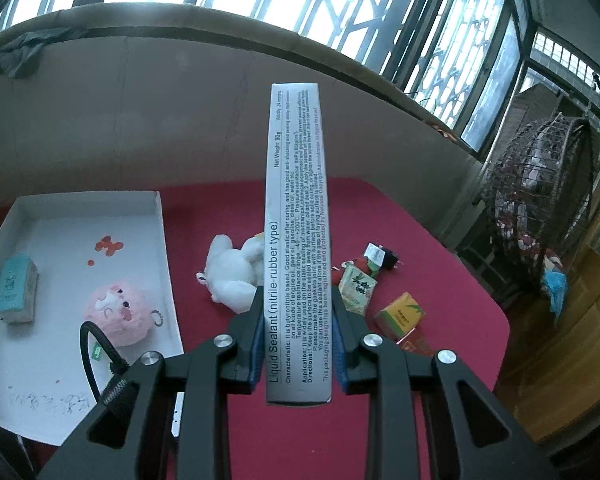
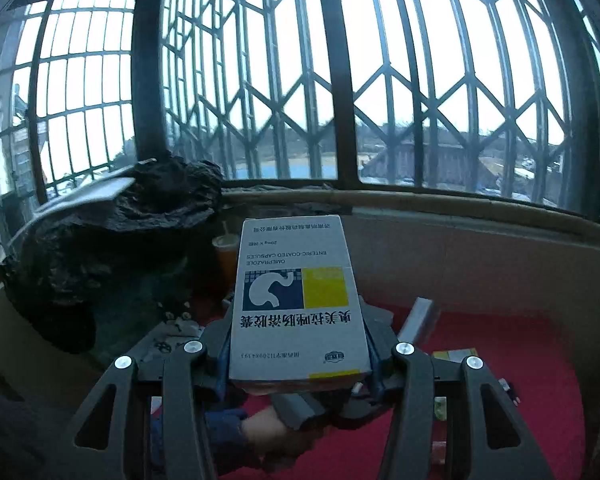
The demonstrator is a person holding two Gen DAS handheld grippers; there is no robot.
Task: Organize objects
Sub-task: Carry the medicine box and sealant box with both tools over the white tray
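My left gripper point(image 1: 298, 344) is shut on a long grey liquid sealant box point(image 1: 298, 220) and holds it upright above the red table point(image 1: 440, 280). My right gripper point(image 2: 298, 352) is shut on a white omeprazole capsule box point(image 2: 296, 300), held high and facing the window. In the left wrist view a white tray point(image 1: 60, 240) at the left holds a pink plush point(image 1: 118, 310) and a teal packet point(image 1: 16, 286). A white plush point(image 1: 232, 276), a green packet point(image 1: 358, 290), a yellow-green box point(image 1: 400, 314) and a black item point(image 1: 382, 256) lie on the table.
A pale curved wall point(image 1: 180, 120) backs the table under barred windows. A wicker cage point(image 1: 540, 208) stands at the right. In the right wrist view a dark rock-like mass point(image 2: 112, 248) is at the left, and the other hand and handle point(image 2: 284, 420) show below.
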